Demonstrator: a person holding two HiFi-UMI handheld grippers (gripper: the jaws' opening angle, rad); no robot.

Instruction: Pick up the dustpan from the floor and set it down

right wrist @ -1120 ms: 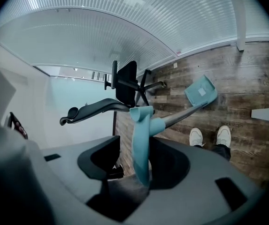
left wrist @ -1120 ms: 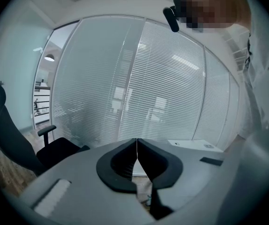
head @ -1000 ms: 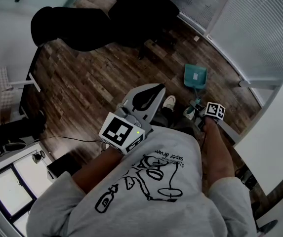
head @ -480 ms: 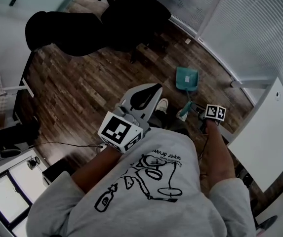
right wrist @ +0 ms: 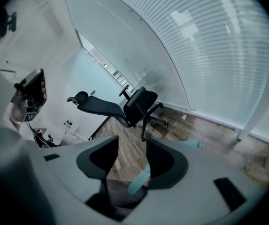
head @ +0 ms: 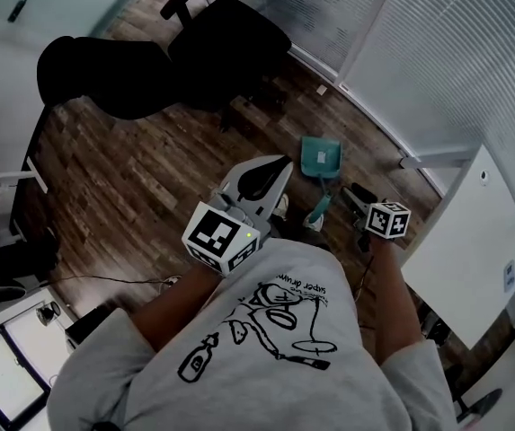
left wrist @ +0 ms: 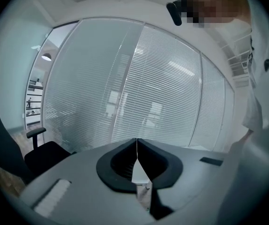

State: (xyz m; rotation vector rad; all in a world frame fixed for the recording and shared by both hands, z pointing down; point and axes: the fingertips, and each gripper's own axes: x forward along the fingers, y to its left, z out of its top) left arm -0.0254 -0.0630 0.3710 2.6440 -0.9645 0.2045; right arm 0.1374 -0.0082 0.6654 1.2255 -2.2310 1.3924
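The dustpan [head: 322, 157] is seen lying on the floor, its handle showing ungripped between the right gripper's [right wrist: 132, 161] jaws, which have just been opened wide. The left gripper [left wrist: 136, 159] is closed on nothing. The set-down is judged done, with only withdrawal left.

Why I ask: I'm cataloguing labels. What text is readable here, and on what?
On the grey shirt: "super", then blurred words.
On the dustpan, a white label: too small to read.
On the white cabinet, a blue sticker: too small to read.
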